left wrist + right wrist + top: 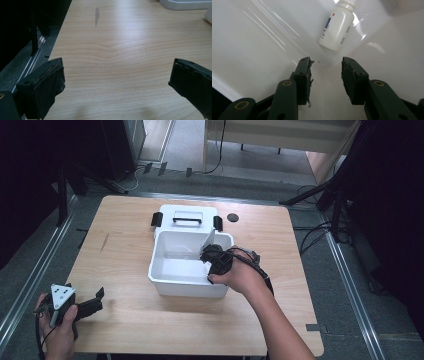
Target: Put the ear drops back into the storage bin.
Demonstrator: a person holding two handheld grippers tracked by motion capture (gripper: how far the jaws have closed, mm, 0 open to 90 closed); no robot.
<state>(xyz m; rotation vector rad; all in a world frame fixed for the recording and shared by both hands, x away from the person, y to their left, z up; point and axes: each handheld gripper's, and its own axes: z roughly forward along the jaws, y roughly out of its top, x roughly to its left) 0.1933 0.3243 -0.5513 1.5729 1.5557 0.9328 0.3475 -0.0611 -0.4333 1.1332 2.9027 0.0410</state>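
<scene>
A white plastic box (165,279) stands open in the middle of the wooden table (125,250). Its lid (186,215), with a black handle and black latches, lies just behind it. My right gripper (210,256) reaches down into the box at its right side. In the right gripper view its jaws (325,61) stand apart with nothing between them. A small white bottle (337,27) with a printed label lies on the box floor just beyond the tips. My left gripper (97,300) rests near the table's front left corner, open wide (117,67) over bare wood.
A small black disc (232,217) lies on the table right of the lid. A white panel (209,239) leans at the box's back right corner. The box's edge (185,3) is far ahead of the left gripper. Dark stands and cables surround the table.
</scene>
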